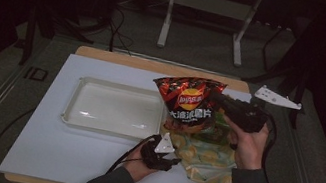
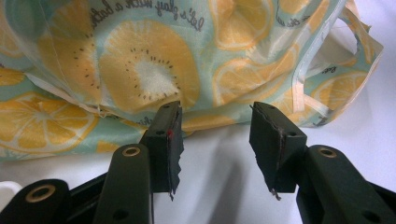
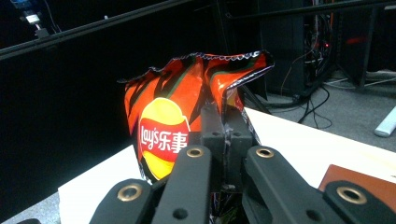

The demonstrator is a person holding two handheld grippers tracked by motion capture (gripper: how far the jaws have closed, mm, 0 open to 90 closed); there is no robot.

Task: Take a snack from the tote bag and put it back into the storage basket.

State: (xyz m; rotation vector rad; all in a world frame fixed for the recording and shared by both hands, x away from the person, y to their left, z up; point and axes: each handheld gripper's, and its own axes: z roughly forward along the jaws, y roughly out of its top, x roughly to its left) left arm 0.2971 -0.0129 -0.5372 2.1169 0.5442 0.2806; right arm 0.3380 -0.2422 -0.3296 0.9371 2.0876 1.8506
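High view: right gripper (image 1: 220, 100) clamps chip bag (image 1: 188, 103) over tote (image 1: 203, 152) near table's (image 1: 88, 159) right edge; left gripper (image 1: 174, 162) open at tote.

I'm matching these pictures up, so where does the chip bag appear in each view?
High view: chip bag right of centre, above the tote, pinched by the right claw.
Left gripper view: not in it.
Right gripper view: centre, clamped in the claw.
Shared landmark: the white table.
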